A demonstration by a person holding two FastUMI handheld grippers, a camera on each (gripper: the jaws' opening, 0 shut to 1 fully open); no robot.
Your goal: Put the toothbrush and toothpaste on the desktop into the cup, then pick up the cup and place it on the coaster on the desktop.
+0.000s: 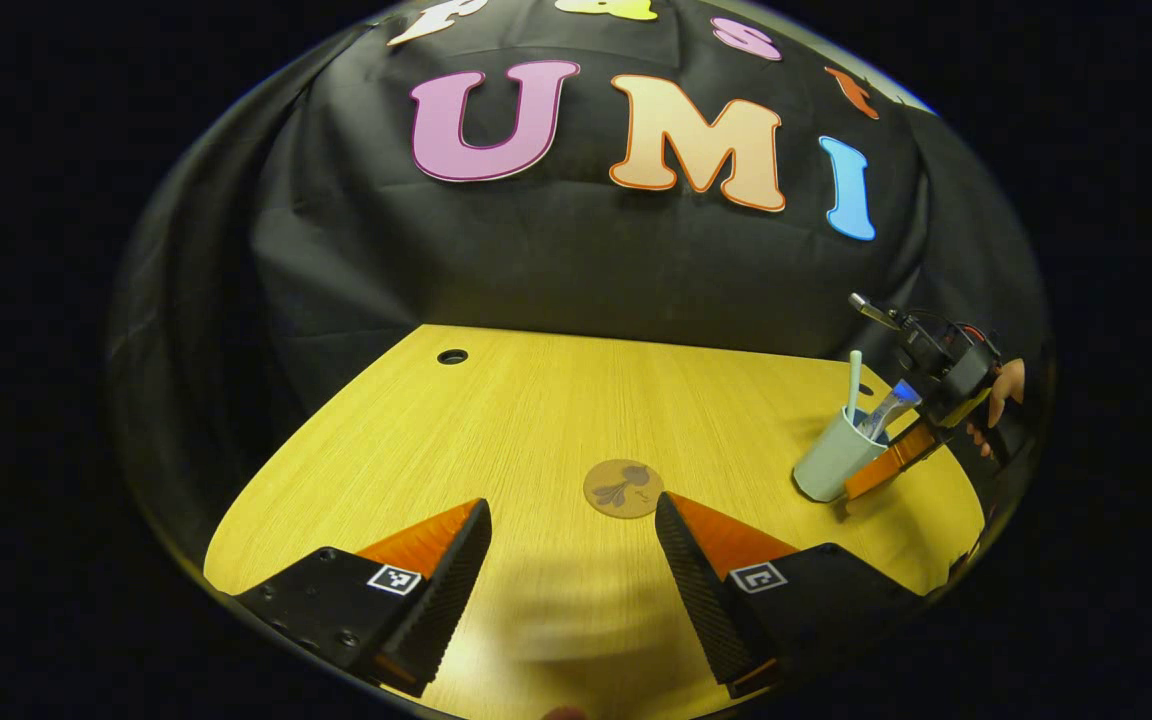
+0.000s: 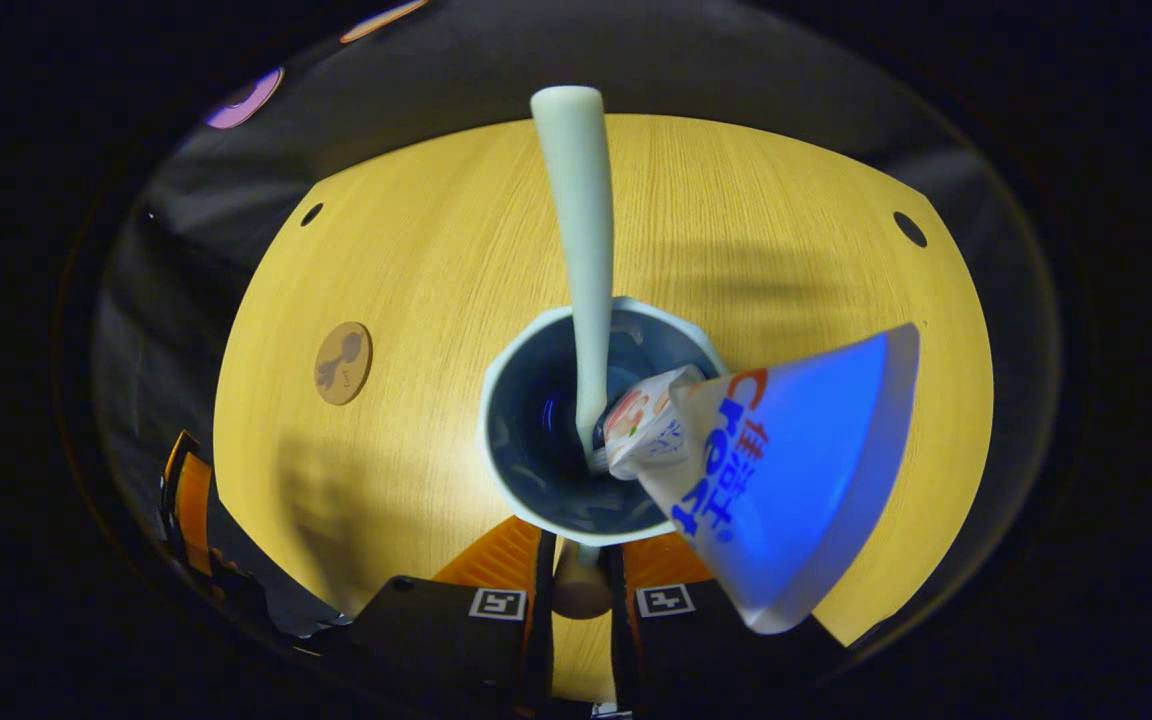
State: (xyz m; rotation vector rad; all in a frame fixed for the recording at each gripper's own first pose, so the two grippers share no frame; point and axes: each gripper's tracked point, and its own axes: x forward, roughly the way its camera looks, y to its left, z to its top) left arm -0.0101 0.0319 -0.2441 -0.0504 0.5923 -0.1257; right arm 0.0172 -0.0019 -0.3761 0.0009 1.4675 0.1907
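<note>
A pale green cup (image 1: 829,462) stands at the right of the wooden table (image 1: 536,400). A pale toothbrush (image 1: 853,378) and a blue-and-white toothpaste tube (image 1: 893,405) stick up out of it. My right gripper (image 1: 881,470) grips the cup's side, held by a hand. In the right gripper view I look down into the cup (image 2: 496,440), with the toothbrush (image 2: 581,250) and the toothpaste (image 2: 796,470) leaning out; my right gripper (image 2: 581,562) has its fingers closed tight on the cup's near wall. My left gripper (image 1: 571,505) is open just short of the round brown coaster (image 1: 623,488).
The coaster (image 2: 343,362) lies to the left of the cup in the right gripper view, with my left gripper (image 2: 186,500) nearer the table's edge. Small round holes (image 1: 452,356) (image 2: 911,228) mark the table's far corners. Black cloth walls close the back.
</note>
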